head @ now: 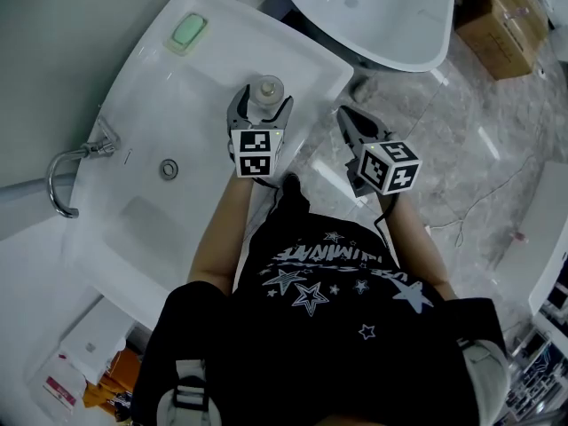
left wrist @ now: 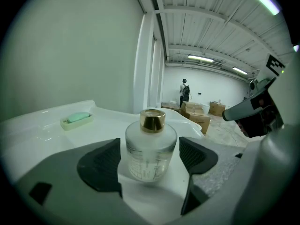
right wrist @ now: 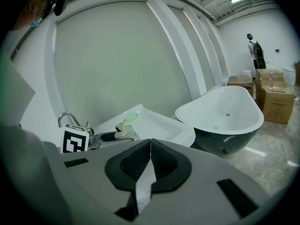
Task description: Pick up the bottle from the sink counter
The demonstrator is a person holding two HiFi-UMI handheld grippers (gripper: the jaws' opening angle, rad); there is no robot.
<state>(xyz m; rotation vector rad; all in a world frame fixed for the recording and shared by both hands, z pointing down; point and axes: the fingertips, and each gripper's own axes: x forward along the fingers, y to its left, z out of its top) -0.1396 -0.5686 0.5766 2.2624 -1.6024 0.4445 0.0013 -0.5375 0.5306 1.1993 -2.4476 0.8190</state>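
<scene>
Bottle [left wrist: 151,146]: standing upright, frosted glass, gold cap.
Left gripper [left wrist: 150,159]: straddling it, jaws wide.
Right gripper [right wrist: 150,146]: hovering, pinched together.

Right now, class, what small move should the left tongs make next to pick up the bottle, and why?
Probably close the left tongs on the bottle. Their jaws stand apart on either side of its glass body, gaps showing, and it stands upright on the sink counter, so nothing grips it yet. Lift only afterwards.
</scene>
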